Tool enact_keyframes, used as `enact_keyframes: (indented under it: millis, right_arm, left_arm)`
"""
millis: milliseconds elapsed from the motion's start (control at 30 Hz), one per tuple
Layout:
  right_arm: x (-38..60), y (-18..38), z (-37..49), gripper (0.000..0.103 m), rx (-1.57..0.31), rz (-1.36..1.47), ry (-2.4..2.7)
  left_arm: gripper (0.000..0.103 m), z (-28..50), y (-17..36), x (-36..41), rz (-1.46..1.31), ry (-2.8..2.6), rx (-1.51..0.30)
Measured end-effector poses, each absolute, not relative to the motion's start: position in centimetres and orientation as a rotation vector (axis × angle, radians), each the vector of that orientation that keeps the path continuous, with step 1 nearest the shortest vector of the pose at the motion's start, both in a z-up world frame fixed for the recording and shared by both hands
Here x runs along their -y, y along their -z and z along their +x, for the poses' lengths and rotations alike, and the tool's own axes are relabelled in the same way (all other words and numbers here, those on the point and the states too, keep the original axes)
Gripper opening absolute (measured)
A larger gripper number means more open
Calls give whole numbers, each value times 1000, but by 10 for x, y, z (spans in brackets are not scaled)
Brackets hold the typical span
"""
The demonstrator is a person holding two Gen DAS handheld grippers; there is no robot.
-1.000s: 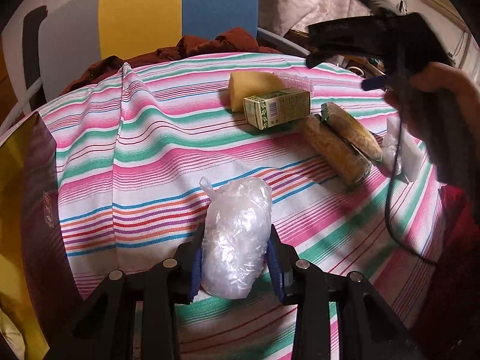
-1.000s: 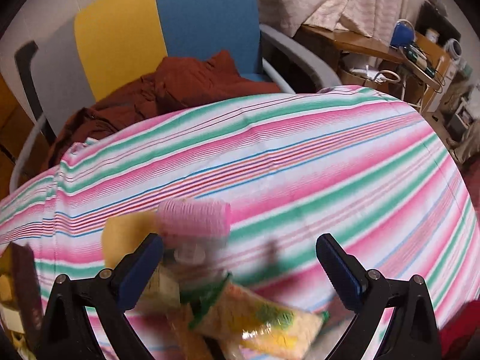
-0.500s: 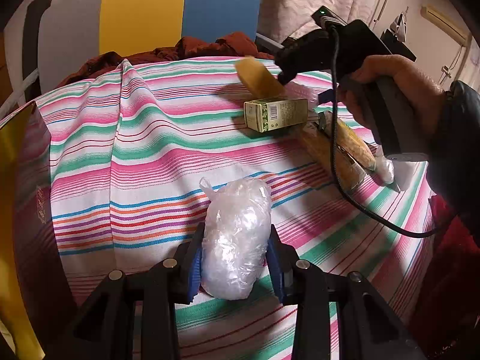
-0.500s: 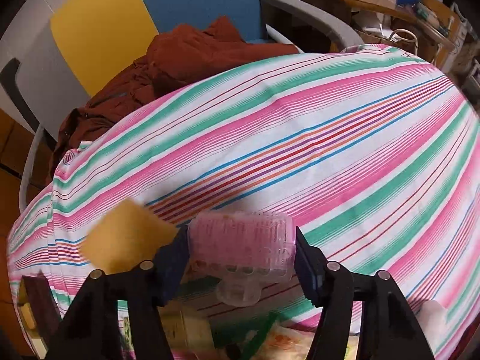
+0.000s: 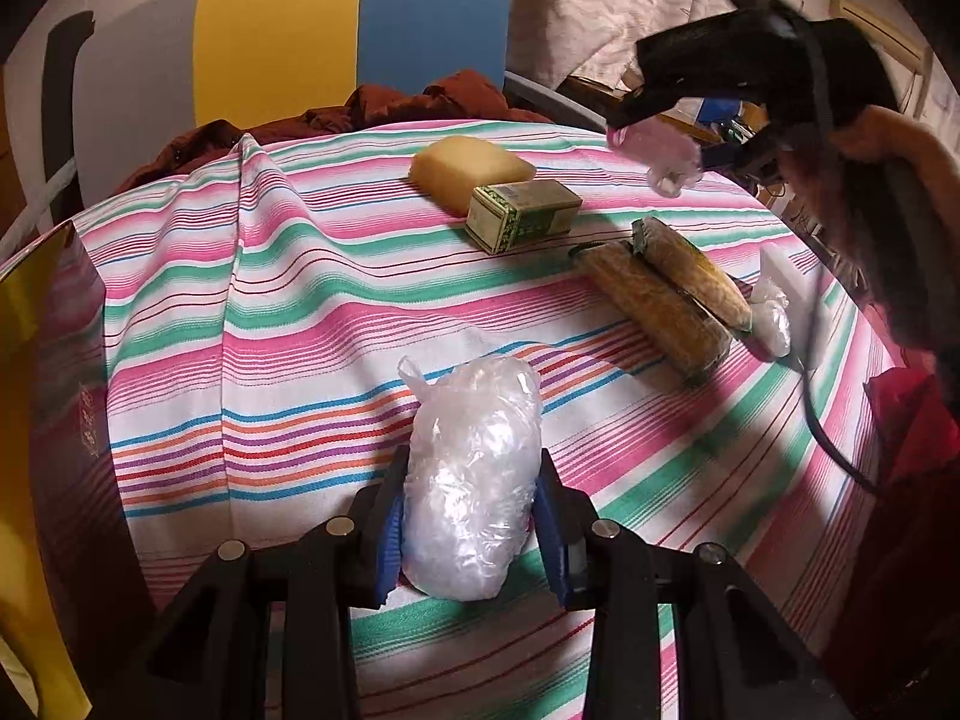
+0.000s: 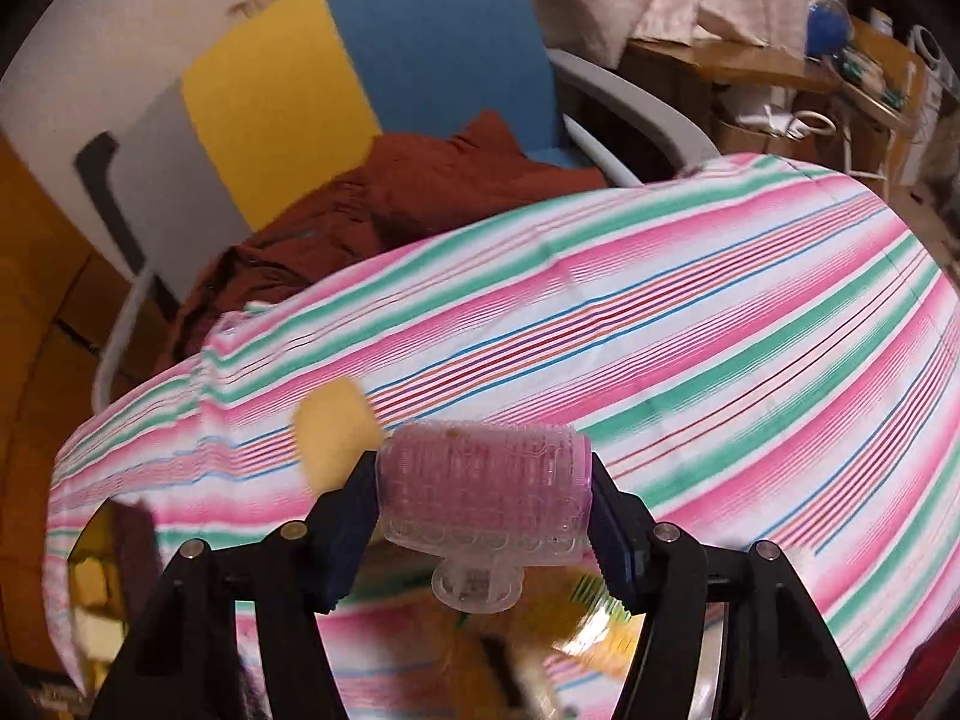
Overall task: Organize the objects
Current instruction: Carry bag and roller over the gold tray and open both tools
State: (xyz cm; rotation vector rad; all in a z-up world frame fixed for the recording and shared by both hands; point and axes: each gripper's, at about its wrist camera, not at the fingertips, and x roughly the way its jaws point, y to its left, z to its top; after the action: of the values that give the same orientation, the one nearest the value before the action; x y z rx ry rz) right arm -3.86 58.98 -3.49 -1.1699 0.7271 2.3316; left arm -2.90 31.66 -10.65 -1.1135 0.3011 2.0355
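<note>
Nearest, the left tool point(image 5: 471, 531) is clamped on a clear plastic bag point(image 5: 474, 474) that rests on the striped cloth point(image 5: 288, 312) of the tabletop, just as it did a second ago. Past it, to the right, two corn packs point(image 5: 666, 294) lie side by side, touching, with a smaller clear bag point(image 5: 771, 318) and a white block point(image 5: 786, 276) just beside them. Farther back a green box point(image 5: 522, 213) (its print too small to read) touches a yellow sponge point(image 5: 471, 171). Above the far right edge the right tool point(image 5: 666, 144), held in a hand point(image 5: 888, 138), grips a pink roller point(image 5: 657, 150) clear of the cloth.

From the right wrist view the roller point(image 6: 486, 492) is pinched end to end between the blue pads point(image 6: 345, 525) of the right tool point(image 6: 486, 516), its clear stub pointing down; no writing shows on it. A second ago this tool gaped open over the roller on the tabletop; half a second ago it had closed, and now the roller is carried higher. Beyond the tabletop, a brown cloth point(image 6: 384, 204) lies on a chair point(image 6: 336, 72) with a yellow and blue back.
</note>
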Motion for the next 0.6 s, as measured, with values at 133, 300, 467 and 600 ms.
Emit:
enact_keyframes:
  millis: [133, 300, 467, 600]
  right_arm:
    - [-558, 27, -28, 64, -731, -1171, -2420]
    - [-524, 23, -18, 64, -733, -1187, -2492]
    - [-485, 14, -11, 64, -720, -1191, -2573]
    - [-456, 9, -16, 64, -717, -1212, -2642]
  left_arm:
    - [36, -30, 100, -310, -1145, -2031, -284]
    - [36, -23, 74, -293, -1091, -2071, -261]
    - [36, -16, 41, -263, -1020, -2137, -226]
    - [36, -21, 19, -232, -975, -2213, -190]
